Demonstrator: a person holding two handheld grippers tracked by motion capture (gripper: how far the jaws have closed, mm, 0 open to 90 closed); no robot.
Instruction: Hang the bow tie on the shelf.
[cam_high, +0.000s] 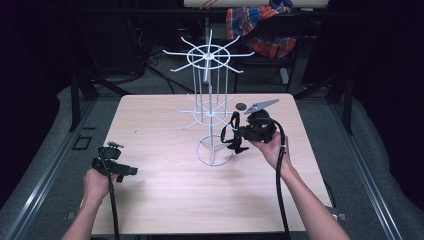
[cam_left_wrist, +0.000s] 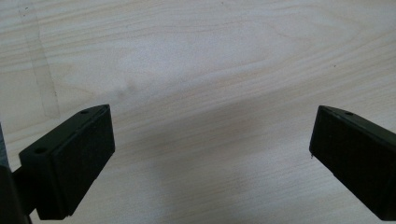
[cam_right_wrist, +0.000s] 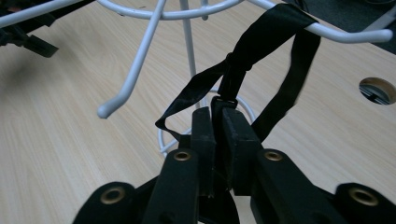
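right gripper (cam_right_wrist: 215, 122) clamped on black strap (cam_right_wrist: 261, 44), looped over white wire rack (cam_high: 209, 107) arm, seemingly near table (cam_high: 150, 190) centre; left gripper (cam_left_wrist: 212, 158) jaws apart, at left edge.

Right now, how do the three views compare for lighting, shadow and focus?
High view: the table is brightly lit against dark surroundings, and the white wire rack stands out crisply. Left gripper view: a soft shadow falls on the wood between the open jaws, and the grain is slightly soft. Right gripper view: the black strap is sharp, while the nearest linkage at the bottom blurs.
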